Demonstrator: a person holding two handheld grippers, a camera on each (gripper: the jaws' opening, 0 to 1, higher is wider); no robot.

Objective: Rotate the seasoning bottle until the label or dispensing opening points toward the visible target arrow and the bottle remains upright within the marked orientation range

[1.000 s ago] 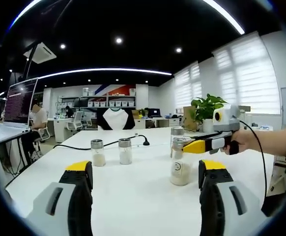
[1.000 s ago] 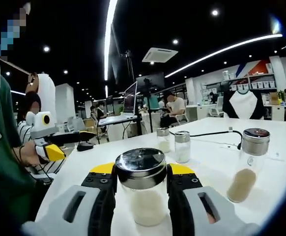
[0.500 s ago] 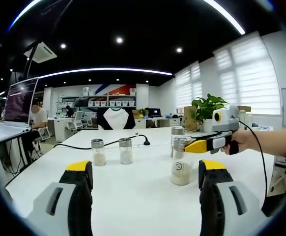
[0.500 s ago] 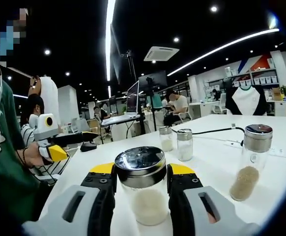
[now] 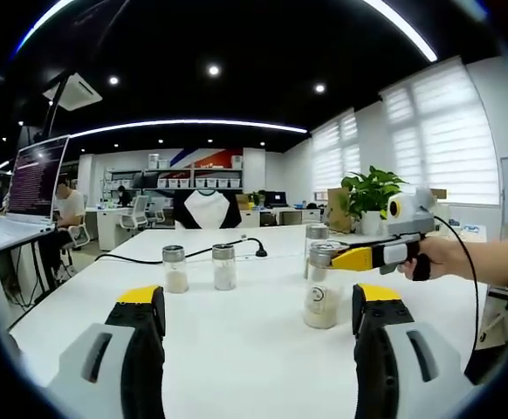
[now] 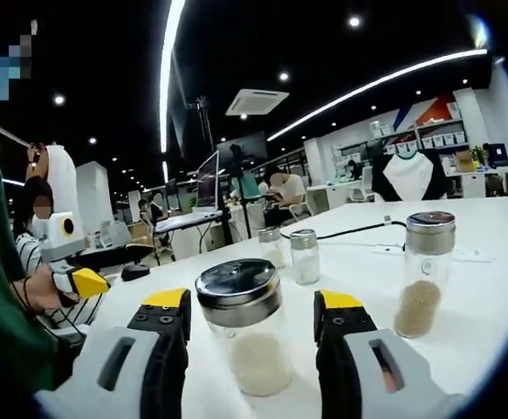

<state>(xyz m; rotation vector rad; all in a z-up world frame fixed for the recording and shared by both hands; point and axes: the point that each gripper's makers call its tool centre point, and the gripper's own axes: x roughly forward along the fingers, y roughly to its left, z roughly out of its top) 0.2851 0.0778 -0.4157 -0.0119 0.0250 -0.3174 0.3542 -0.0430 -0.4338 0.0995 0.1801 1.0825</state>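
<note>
Seasoning bottle: clear glass jar with shiny metal screw lid (image 6: 240,336), upright on the white table (image 6: 490,297), about a third full of pale whitish granules; small round mark on its side in the left gripper view (image 5: 322,294); dispensing opening not discernible.
Position: standing between the two yellow-tipped jaws of the right gripper (image 6: 250,319), with a gap visible on each side of the glass; no contact to be seen.
Right gripper: jaws spread apart, released, holding nothing; seen in the left gripper view (image 5: 352,257) level with the jar's lid, held by a bare hand (image 5: 433,259).
Left gripper: jaws wide apart over bare tabletop (image 5: 252,305), empty; seen in the right gripper view (image 6: 106,267) at the table's near edge, gripped by a hand (image 6: 40,292).
Second jar: taller clear glass shaker with metal lid (image 6: 422,274), upright, well apart from the first, lower part filled with tan granules.
Small shakers: pair of short glass shakers with metal caps, just beside each other (image 5: 175,270) (image 5: 223,267), farther along the table, each part-filled with whitish powder.
Cable: black cord (image 5: 149,257) lying across the table behind the pair.
Surroundings: potted green plant (image 5: 369,192); open laptop (image 5: 36,179) on a neighbouring desk.
</note>
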